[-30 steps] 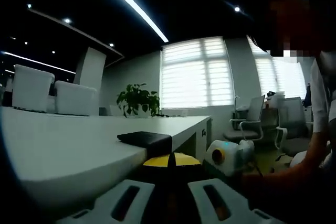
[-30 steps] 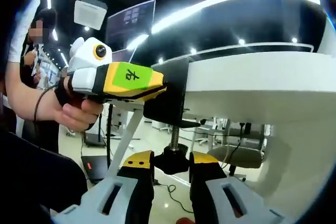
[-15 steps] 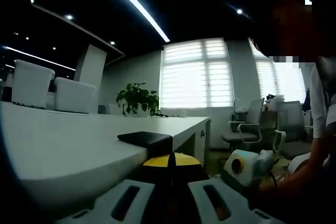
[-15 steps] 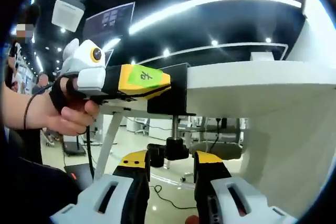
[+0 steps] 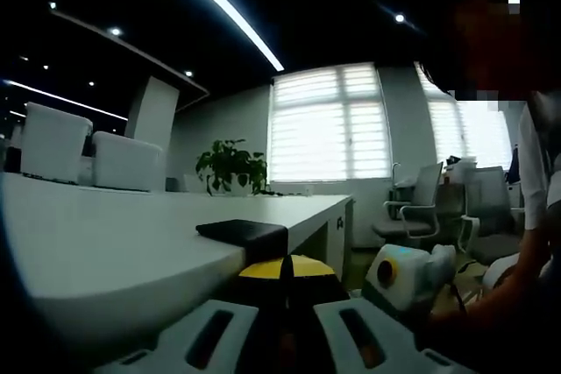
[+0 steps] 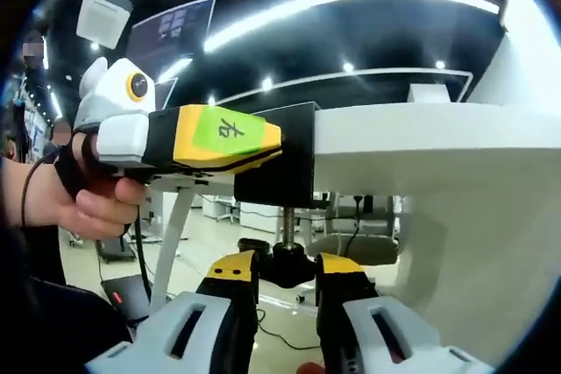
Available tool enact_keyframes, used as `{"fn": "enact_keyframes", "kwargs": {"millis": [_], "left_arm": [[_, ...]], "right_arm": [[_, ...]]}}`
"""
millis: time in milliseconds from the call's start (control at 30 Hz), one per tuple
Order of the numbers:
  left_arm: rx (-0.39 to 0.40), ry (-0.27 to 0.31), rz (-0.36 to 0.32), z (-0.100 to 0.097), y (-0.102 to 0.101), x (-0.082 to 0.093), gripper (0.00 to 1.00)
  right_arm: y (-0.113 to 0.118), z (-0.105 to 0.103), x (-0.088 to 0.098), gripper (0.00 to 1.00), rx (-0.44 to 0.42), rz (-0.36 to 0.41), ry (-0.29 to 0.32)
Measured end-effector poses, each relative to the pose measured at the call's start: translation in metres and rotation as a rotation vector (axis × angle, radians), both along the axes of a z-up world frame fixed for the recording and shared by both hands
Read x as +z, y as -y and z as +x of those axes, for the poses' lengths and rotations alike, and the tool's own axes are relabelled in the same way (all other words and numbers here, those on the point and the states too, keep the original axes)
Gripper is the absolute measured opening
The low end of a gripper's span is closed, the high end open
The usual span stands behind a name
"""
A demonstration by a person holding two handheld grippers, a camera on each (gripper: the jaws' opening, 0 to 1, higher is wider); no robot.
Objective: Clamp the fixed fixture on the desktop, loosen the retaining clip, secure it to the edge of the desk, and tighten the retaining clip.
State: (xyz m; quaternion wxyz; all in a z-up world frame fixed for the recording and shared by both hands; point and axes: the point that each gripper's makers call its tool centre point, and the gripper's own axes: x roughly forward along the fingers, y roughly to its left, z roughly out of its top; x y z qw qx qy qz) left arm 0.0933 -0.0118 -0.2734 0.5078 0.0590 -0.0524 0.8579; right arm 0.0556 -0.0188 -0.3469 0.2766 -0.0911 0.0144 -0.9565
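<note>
A black clamp fixture [image 6: 279, 162] sits over the edge of the white desk [image 6: 438, 155]. My left gripper [image 6: 270, 137], yellow with a green label, is shut on the fixture's upper part. Below the desk edge a threaded screw [image 6: 287, 223] hangs down to a black knob [image 6: 286, 262]. My right gripper [image 6: 285, 271] is shut on that knob, a yellow-tipped jaw on each side. In the left gripper view the fixture's flat top plate [image 5: 241, 231] lies on the desk [image 5: 105, 243], just beyond my left gripper [image 5: 285, 267]. The right gripper's white body [image 5: 401, 274] shows low on the right.
A person's hand [image 6: 88, 203] holds the left gripper's handle. Two white boxes [image 5: 53, 146] and a potted plant [image 5: 230, 166] stand far back on the desk. Office chairs [image 5: 421, 203] stand on the floor by the bright windows. A desk leg [image 6: 171, 234] slants down left of the screw.
The right gripper's jaws stood wider and lower than the knob half a second ago; now they have risen and shut on it. The left gripper still holds the fixture in place.
</note>
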Motion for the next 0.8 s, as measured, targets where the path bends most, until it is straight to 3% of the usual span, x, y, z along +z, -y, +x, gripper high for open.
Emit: {"fn": "enact_keyframes", "kwargs": {"millis": [133, 300, 533, 633, 800], "left_arm": [[-0.003, -0.001, 0.003, 0.0, 0.0, 0.0, 0.01], [0.001, -0.002, 0.003, 0.0, 0.0, 0.0, 0.01], [-0.002, -0.011, 0.001, 0.001, 0.0, 0.0, 0.01], [-0.002, -0.004, 0.003, 0.001, 0.0, 0.0, 0.01], [0.001, 0.0, 0.007, 0.001, 0.0, 0.0, 0.01]], "right_arm": [[0.003, 0.0, 0.0, 0.24, 0.113, 0.044, -0.03], [0.004, -0.001, -0.001, 0.24, 0.254, 0.068, -0.02], [0.003, -0.003, -0.001, 0.24, 0.295, 0.03, -0.021], [0.002, -0.004, -0.002, 0.25, 0.299, 0.016, 0.007], [0.001, 0.007, -0.005, 0.35, 0.245, 0.019, -0.003]]}}
